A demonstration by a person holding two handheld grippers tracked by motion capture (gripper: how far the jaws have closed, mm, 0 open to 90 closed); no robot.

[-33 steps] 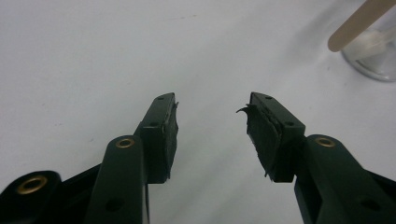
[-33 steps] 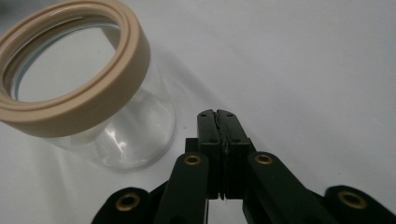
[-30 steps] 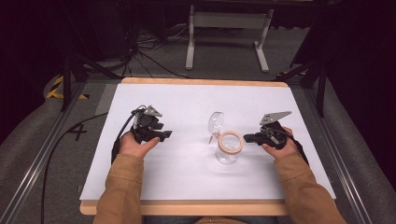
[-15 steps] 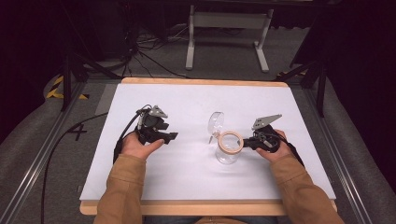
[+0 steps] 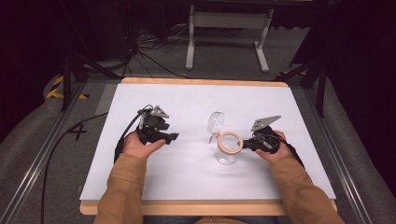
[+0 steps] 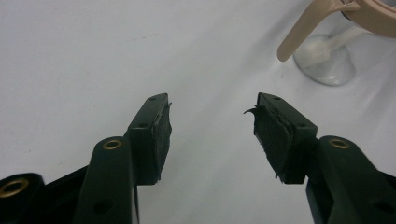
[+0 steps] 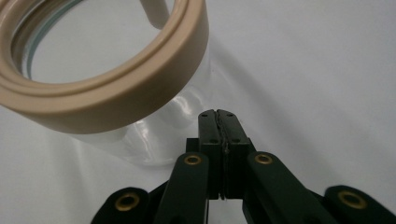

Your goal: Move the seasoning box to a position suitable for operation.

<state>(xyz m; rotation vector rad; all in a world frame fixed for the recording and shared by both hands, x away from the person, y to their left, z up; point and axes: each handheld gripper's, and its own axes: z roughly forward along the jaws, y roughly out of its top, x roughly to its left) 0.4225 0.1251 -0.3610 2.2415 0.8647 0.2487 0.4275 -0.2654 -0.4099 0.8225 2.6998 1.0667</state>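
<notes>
- The clear glass jar [image 5: 227,151] stands upright on the white tabletop [image 5: 187,100], a little right of the middle, between the two hands.
- Its beige rim ring [image 5: 229,142] sits around the mouth, and the mouth itself is open: the round clear lid [image 5: 215,122] is swung up and back behind the jar, standing on edge, so I judge the opening step as done.
- A beige clasp lever [image 6: 303,29] sticks out from the ring on the side facing the left hand; it hangs loose, fastened to nothing.
- The jar looks empty as far as the glass lets one see; nothing else lies on the tabletop to put in it.
- The right gripper [image 7: 219,114] is clenched with its pads pressed flat together and nothing between them; its tip rests just beside the jar's wall below the ring, and whether it touches the glass I cannot tell.
- The left gripper [image 6: 210,107] is released, having just been opening, with only bare tabletop between the pads; it sits well apart from the jar.
- What is left, by my reading, is either filling or closing the jar again; neither has begun.
</notes>
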